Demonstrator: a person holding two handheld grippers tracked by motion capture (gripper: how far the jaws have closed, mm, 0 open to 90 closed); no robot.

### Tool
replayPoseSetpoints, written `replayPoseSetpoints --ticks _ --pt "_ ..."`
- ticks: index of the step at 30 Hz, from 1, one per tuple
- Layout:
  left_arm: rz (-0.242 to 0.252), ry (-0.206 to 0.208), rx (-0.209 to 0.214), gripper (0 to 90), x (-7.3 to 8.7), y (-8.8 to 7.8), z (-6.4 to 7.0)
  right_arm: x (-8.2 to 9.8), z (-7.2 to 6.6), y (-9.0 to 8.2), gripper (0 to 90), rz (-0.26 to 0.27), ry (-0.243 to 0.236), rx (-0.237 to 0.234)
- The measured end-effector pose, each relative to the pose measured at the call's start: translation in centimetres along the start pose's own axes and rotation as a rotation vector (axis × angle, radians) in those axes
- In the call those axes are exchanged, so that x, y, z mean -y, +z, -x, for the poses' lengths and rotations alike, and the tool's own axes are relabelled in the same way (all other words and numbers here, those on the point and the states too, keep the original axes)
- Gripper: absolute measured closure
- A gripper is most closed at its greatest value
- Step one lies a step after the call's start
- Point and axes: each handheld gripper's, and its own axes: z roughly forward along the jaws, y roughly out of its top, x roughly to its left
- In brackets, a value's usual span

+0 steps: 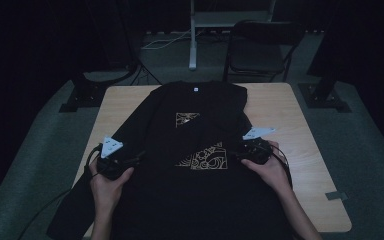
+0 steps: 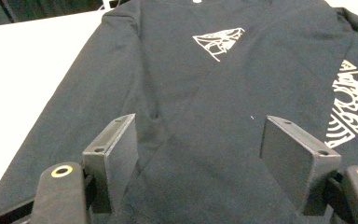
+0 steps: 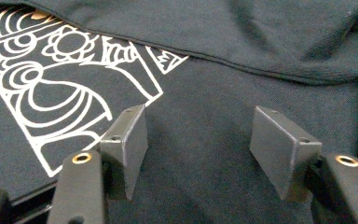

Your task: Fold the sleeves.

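Black sweatshirt [image 1: 200,145] bearing gold line-art prints: a triangle [image 1: 186,119] at 12 o'clock, an ornamental panel [image 1: 207,159] below. Tabletop [image 1: 300,130] light wood.

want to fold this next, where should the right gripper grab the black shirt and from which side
Probably the seamed fold edge of the black shirt, just ahead of the right gripper. Its jaws stand open over flat cloth that offers nothing to pinch, while that edge is a raised ridge of doubled fabric. Come in low from the shirt's right side, one jaw slipping under the edge.
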Motion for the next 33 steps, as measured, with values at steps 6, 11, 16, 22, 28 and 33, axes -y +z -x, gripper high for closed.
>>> replayPoseSetpoints --ticks 6,11,16,22,28,33 --pt "0.001 -0.032 -0.004 29.2 0.0 0.1 -0.8 0.0 0.0 0.0 35.3 0.001 0.001 0.002" --pt "0.0 -0.038 -0.005 29.3 -0.1 0.1 -1.2 0.0 0.0 0.0 35.2 0.001 0.002 0.003" --pt "-0.008 -0.039 0.013 29.2 -0.3 0.1 -1.4 0.0 -0.1 0.0 35.1 0.001 0.004 0.006" --pt "-0.005 -0.026 0.016 29.2 -0.4 0.2 -1.9 0.0 -0.1 0.0 34.8 0.0 0.004 0.007" --pt "-0.013 -0.029 -0.013 29.2 -0.7 0.0 -2.5 0.0 -0.1 0.0 34.3 0.0 0.007 0.004" --pt "-0.008 -0.048 -0.029 29.2 -1.0 -0.3 -3.4 0.1 -0.1 -0.1 33.9 0.0 0.009 0.004"
